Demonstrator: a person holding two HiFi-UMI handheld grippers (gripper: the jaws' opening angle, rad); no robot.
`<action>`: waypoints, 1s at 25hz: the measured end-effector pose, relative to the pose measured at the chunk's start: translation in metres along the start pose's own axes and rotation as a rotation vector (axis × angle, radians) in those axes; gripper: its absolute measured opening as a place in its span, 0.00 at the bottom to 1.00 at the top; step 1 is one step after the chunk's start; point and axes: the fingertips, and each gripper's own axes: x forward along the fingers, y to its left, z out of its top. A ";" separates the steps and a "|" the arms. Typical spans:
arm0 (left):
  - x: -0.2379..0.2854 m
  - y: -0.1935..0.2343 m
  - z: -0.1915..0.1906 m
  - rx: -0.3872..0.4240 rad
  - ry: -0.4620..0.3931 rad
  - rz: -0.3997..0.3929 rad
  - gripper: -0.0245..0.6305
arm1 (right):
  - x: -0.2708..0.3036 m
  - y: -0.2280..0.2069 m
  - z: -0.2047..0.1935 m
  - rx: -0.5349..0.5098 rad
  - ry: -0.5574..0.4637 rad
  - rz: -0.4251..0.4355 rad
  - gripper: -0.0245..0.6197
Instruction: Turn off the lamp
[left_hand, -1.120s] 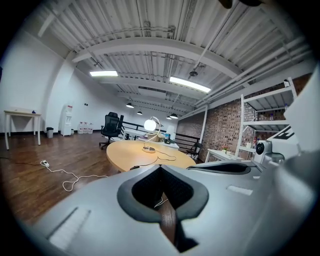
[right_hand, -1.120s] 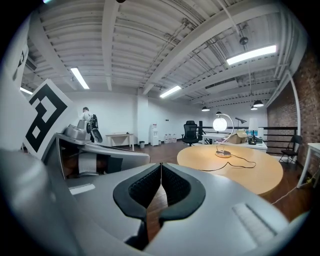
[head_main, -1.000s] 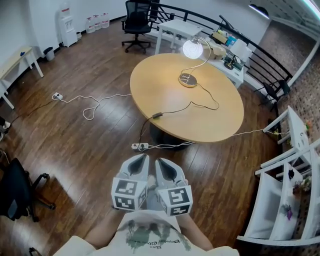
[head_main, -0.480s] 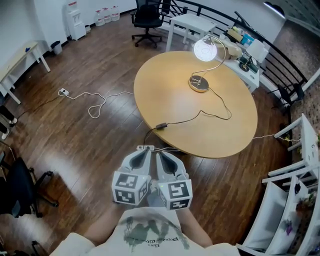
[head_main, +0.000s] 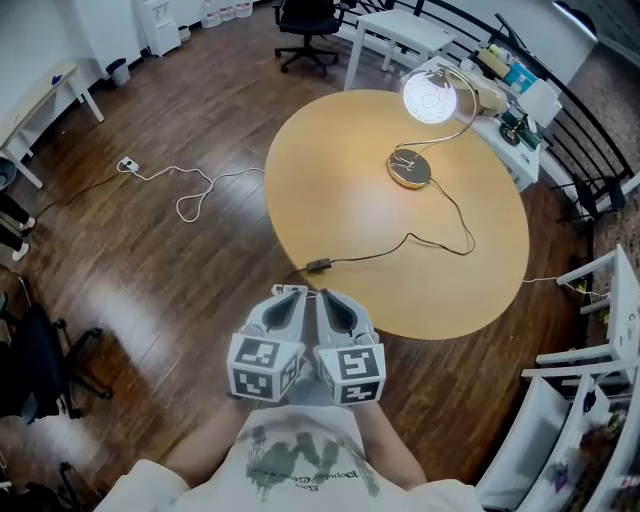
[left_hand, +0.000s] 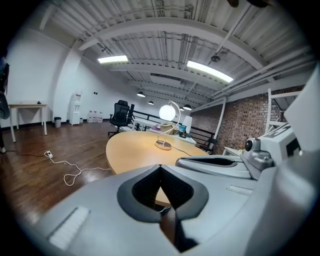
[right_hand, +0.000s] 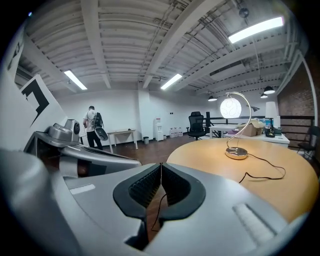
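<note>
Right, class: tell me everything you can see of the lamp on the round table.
The lamp is lit: a round white globe glows at the end of a thin metal arm that arches up from a flat, round, shiny metal base. It stands upright on the far side of the wooden table, and only the tabletop touches it. A dark cord snakes from the base to a small inline switch near the table's near edge.

The table (head_main: 330, 200) has a pale, matt wood top; at its two o'clock the lamp (head_main: 410, 172) shows a polished metal base and a frosted globe. The floor (head_main: 150, 250) is dark, glossy wood planks. The left gripper (head_main: 290, 293) and right gripper (head_main: 327, 296) wear smooth matt grey plastic, with ribbed black pads (right_hand: 145, 187).
</note>
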 end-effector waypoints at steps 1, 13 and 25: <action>0.007 0.002 0.000 -0.004 0.004 0.007 0.03 | 0.007 -0.005 -0.001 -0.002 0.008 0.008 0.05; 0.054 0.022 -0.005 -0.026 0.033 0.108 0.03 | 0.069 -0.041 -0.038 -0.026 0.111 0.109 0.06; 0.063 0.050 -0.016 -0.064 0.032 0.179 0.03 | 0.126 -0.065 -0.083 -0.054 0.232 0.100 0.06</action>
